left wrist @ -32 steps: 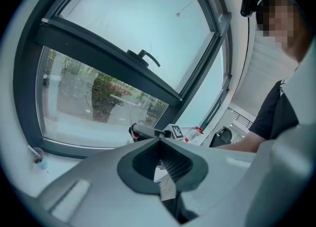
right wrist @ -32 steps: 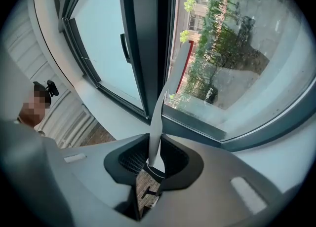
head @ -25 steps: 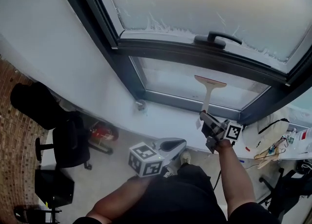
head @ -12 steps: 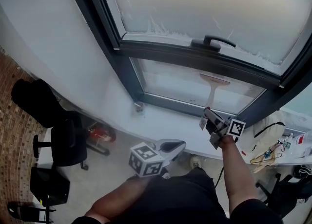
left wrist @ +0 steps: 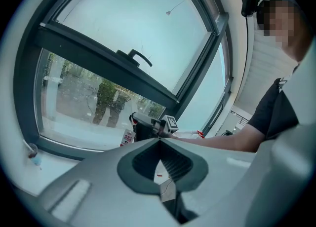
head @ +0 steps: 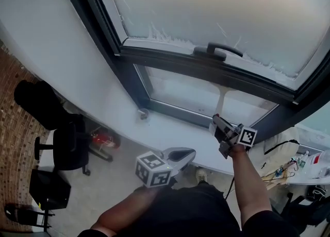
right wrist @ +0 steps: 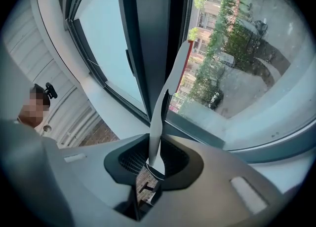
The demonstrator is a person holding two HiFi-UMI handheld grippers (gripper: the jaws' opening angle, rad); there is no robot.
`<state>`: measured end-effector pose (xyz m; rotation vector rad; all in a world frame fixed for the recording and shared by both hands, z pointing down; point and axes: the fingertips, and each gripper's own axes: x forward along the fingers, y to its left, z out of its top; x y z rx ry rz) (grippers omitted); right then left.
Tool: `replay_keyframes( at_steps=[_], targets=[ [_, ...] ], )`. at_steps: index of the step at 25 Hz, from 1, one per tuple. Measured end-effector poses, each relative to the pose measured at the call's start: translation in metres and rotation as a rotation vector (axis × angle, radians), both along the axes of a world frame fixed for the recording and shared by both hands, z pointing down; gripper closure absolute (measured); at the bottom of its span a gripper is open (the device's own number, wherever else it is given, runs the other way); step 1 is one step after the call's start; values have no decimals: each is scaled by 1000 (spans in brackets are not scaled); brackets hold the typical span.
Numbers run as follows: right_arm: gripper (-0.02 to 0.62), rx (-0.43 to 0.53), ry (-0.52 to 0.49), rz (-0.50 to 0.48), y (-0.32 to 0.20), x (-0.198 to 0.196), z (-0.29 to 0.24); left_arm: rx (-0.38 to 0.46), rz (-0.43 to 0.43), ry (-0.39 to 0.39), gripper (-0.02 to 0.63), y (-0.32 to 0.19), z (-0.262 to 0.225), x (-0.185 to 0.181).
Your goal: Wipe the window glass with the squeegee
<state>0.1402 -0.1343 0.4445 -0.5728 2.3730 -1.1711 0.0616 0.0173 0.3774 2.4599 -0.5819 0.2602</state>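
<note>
The right gripper point(head: 219, 125) pinches the squeegee point(head: 220, 105) by its handle. The blade appears to lie against the lower window pane point(head: 180, 89), at the gripper's 12 o'clock. The left gripper point(head: 180, 154) hangs at its 8 o'clock, jaws pressed together on nothing. A wiping stroke seems in hand; the next pull calls for even pressure along the glass.

The person is wearing a black short-sleeved top point(head: 196, 210). The left gripper point(head: 188, 153) and right gripper point(head: 215, 119) are showing grey shells with dark jaw pads, each sporting a black-and-white marker cube point(head: 153, 169).
</note>
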Motion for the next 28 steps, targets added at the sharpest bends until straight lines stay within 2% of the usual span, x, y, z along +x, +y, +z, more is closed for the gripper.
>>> replay_keyframes(
  at_steps=[12,28],
  targets=[
    [505,-9,-11,-26,-2,6,15,-10,-40,-21,606,-5,6,10],
    [505,-36,-24,-26,-2,8,31,-39,-40,-26,606,-6,14,19]
  ],
)
